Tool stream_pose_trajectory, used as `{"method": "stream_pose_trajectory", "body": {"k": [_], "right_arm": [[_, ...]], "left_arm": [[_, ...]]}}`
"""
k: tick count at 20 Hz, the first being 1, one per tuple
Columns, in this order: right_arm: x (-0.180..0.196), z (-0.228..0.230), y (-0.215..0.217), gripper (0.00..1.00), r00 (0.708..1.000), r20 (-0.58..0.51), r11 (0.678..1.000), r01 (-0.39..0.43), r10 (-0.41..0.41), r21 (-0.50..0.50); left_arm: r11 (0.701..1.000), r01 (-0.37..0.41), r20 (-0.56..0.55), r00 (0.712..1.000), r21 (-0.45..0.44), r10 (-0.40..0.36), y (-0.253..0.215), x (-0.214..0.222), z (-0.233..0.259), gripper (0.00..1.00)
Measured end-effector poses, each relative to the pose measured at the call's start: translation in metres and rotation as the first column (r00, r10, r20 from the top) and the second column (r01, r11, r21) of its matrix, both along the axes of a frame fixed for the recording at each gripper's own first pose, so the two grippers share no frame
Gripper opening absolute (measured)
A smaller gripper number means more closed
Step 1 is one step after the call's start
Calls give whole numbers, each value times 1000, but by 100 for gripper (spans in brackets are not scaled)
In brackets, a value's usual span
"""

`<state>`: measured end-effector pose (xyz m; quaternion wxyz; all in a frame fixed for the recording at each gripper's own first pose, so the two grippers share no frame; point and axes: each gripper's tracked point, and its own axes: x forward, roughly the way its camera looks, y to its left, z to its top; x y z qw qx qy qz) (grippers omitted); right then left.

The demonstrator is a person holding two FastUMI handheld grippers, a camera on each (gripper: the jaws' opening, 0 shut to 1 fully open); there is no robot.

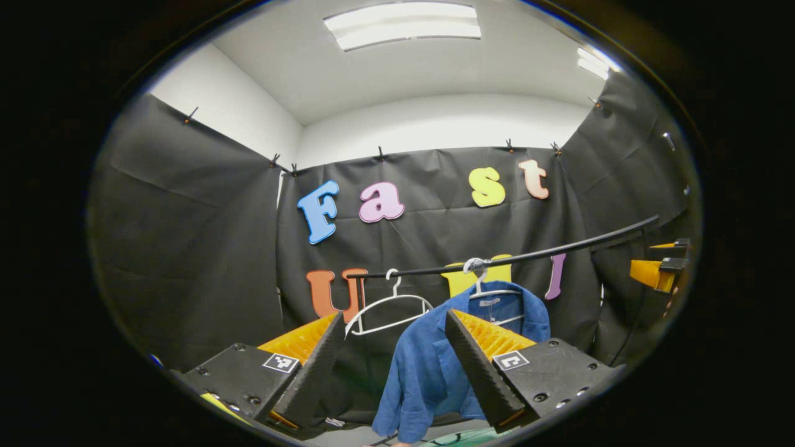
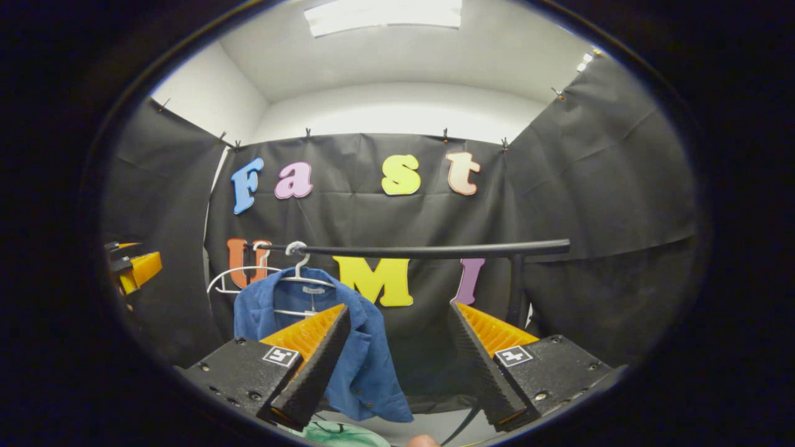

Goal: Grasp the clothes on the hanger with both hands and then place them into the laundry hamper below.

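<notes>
Rail [image 2: 435,251]: the landmark; a dark bar across the booth, its upright post at the end away from the garment.
Blue jacket [image 1: 435,360]: hangs below the rail on a white hanger [image 1: 490,292], front open, hem loose; untouched.
Hamper [image 2: 348,434]: a pale green rim shows far below the rail, under the jacket; I judge this the hamper.
Empty hanger [image 1: 388,307]: beside the jacket on the rail; keep clear of it.
Left gripper [image 1: 394,360]: fingers spread wide, holding nothing, short of the jacket.
Right gripper [image 2: 397,357]: fingers likewise apart and empty, below the rail.
Step in hand: approach. Bring each gripper to one shoulder just under the rail, close on cloth only, then lift the jacket off.
</notes>
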<state>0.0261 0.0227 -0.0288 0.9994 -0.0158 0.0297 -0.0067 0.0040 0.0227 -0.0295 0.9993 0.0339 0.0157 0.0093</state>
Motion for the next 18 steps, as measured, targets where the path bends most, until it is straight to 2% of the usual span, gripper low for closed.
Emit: {"method": "stream_pose_trajectory", "body": {"k": [8, 18], "right_arm": [[17, -23, 14, 100, 999, -41, 1000, 24, -23, 19], [29, -54, 45, 99, 992, -99, 997, 82, -81, 6]], "left_arm": [[1000, -11, -41, 999, 5, 11, 9, 16, -19, 100], [997, 56, -105, 993, -44, -60, 9, 35, -64, 99]]}}
